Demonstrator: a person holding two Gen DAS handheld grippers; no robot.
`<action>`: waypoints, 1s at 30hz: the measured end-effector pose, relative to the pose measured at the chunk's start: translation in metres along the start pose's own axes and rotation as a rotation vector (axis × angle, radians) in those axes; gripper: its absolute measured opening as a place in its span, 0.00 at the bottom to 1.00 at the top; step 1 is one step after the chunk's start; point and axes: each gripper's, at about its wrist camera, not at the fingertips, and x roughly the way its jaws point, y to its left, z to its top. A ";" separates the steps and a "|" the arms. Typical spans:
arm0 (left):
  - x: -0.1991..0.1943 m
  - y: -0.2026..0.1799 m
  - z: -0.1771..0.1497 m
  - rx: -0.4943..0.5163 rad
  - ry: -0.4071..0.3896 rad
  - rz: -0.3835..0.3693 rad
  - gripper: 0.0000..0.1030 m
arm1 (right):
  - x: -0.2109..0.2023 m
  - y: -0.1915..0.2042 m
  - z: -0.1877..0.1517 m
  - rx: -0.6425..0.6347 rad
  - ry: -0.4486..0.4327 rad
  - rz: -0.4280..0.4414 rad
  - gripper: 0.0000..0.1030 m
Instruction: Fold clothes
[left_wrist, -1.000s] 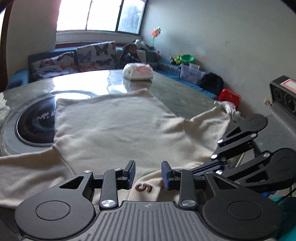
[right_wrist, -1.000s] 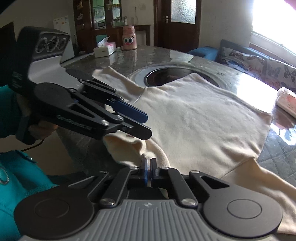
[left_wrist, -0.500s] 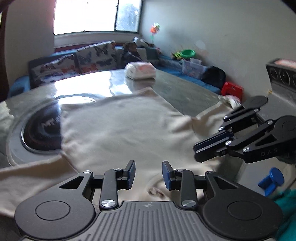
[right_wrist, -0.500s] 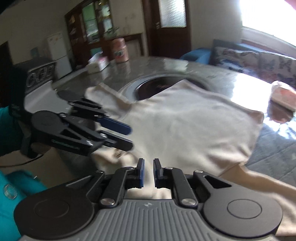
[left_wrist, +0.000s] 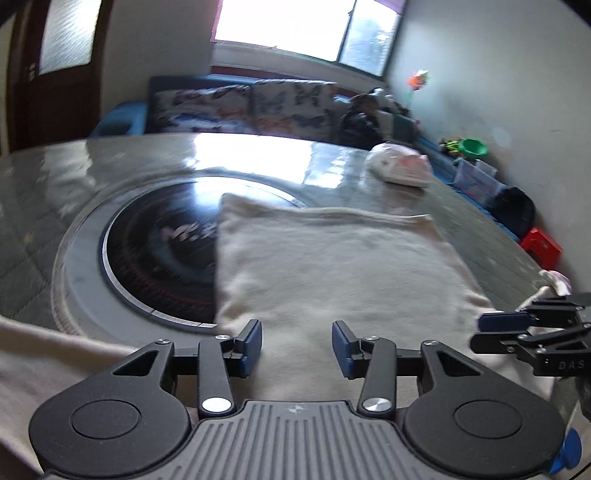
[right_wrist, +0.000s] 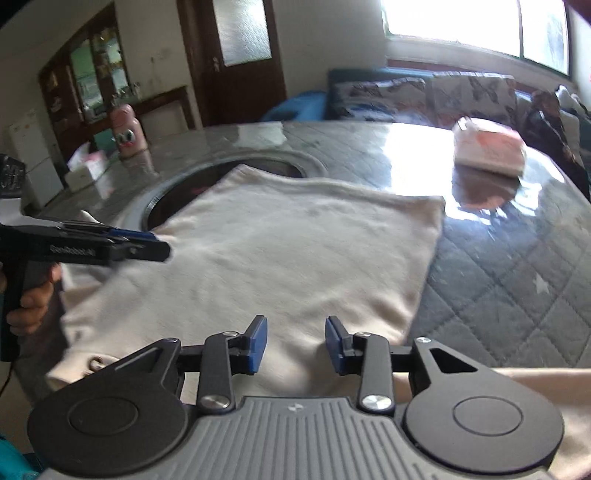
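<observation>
A cream sweatshirt lies spread flat on the round table, its hem at the far side and one sleeve trailing to the near left. It also fills the middle of the right wrist view. My left gripper is open and empty, held just above the near part of the garment. My right gripper is open and empty above the garment's near right part. The right gripper shows at the right edge of the left wrist view. The left gripper shows at the left of the right wrist view.
A dark round inset hob sits in the table under the garment's left side. A white and pink tissue pack lies at the table's far side. A pink bottle and a tissue box stand far left. A sofa runs behind.
My right gripper has opened from shut and let go of the cloth at the collar. Both grippers have lifted and moved apart, each toward its own side of the garment.
</observation>
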 end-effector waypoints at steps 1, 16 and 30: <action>0.000 0.003 -0.001 -0.009 0.001 0.002 0.44 | -0.001 -0.001 0.000 -0.003 0.001 -0.003 0.34; -0.002 0.004 -0.002 -0.031 -0.003 -0.022 0.63 | 0.045 -0.042 0.068 -0.038 -0.034 -0.104 0.50; 0.003 -0.009 -0.003 -0.010 0.003 -0.045 0.93 | 0.083 -0.076 0.086 0.013 -0.029 -0.135 0.57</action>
